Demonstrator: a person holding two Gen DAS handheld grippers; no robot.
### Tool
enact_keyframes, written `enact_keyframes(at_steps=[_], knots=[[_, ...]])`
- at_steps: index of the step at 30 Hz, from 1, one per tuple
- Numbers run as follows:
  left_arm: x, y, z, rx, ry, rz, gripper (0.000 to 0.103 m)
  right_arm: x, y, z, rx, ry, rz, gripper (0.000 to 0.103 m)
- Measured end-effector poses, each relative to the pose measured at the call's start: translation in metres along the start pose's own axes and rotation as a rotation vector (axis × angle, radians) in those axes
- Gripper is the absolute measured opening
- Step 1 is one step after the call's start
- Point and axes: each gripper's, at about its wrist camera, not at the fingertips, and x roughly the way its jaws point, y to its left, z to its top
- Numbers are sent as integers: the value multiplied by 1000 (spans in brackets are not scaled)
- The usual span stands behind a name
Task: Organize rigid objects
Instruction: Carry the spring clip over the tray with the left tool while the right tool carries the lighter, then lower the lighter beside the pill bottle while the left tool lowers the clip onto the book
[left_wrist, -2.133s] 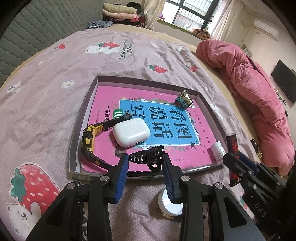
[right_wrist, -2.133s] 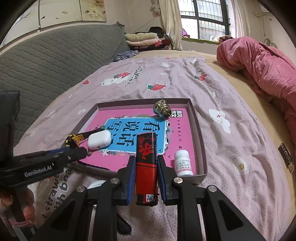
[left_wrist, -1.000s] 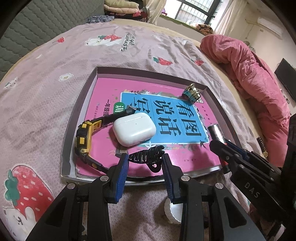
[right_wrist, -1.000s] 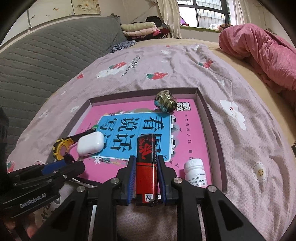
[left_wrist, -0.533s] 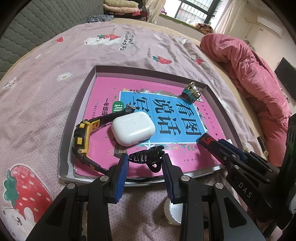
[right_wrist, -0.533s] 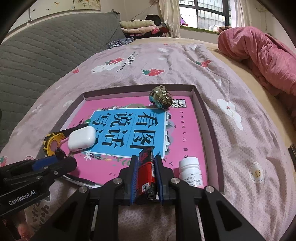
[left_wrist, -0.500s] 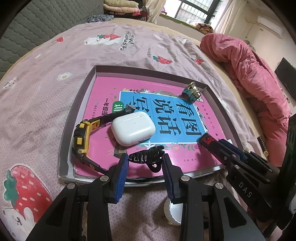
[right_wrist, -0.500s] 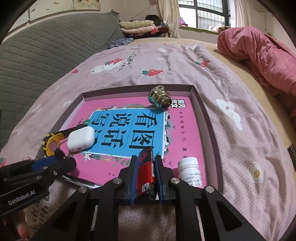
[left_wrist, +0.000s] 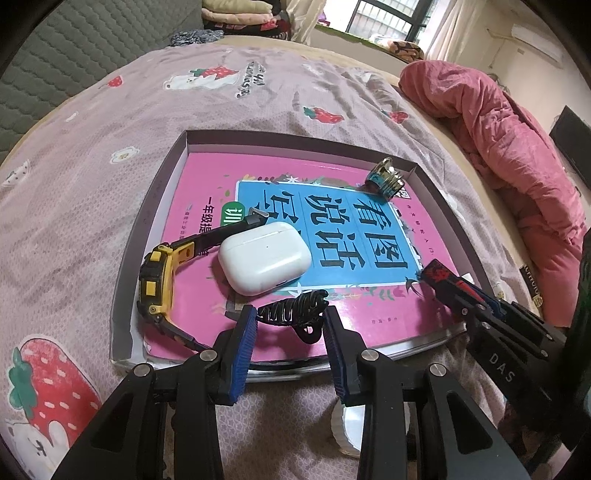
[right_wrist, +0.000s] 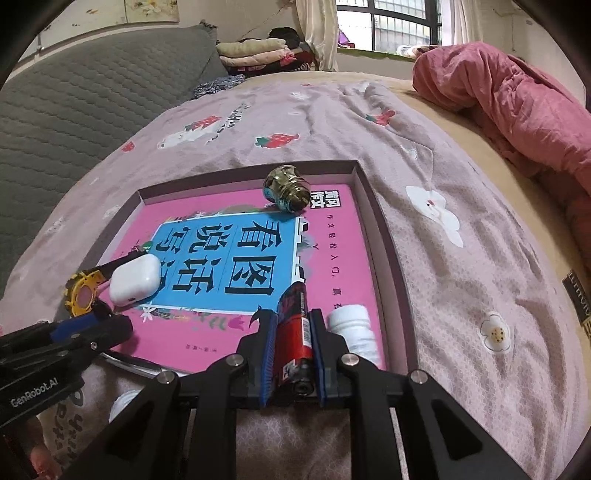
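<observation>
**Two handheld grippers at the near edge of a shallow box on a bed**

The right gripper (right_wrist: 292, 354) is clamped on a red and black cylindrical battery (right_wrist: 293, 325), whose far end tips down onto a pink book cover (right_wrist: 332, 236). The left gripper (left_wrist: 288, 332) has its blue pads narrowly apart around a black plastic claw hair clip (left_wrist: 295, 312); whether they press on it I cannot tell. "GenRobot.AI" is printed on the left gripper's body and "DAS" on the right one's.

The book, with large Chinese characters on a blue panel, fills a shallow grey cardboard box (left_wrist: 155, 206). On it lie a white earbud case (left_wrist: 264, 260), a yellow and black wristwatch (left_wrist: 157, 280) at the left wall, a brass-coloured threaded fitting (right_wrist: 286, 190) near the far right corner, and a small white pill bottle (right_wrist: 352, 328) just beside the battery, near the right wall.

The box rests on a mauve strawberry-print bedsheet (right_wrist: 443, 206) with open room all around. A white round lid (left_wrist: 345, 424) lies on the sheet below the left gripper.
</observation>
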Motion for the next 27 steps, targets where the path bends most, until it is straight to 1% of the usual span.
enact_keyframes(at_steps=[9, 16, 27], knots=[[1, -2, 1, 14, 1, 13, 37, -4, -3, -6, 4, -3, 24, 19], [1, -3, 0, 27, 2, 28, 37, -7, -1, -7, -5, -8, 18, 19], [3, -7, -2, 55, -3, 79, 38, -12, 2, -9, -25, -14, 0, 19]])
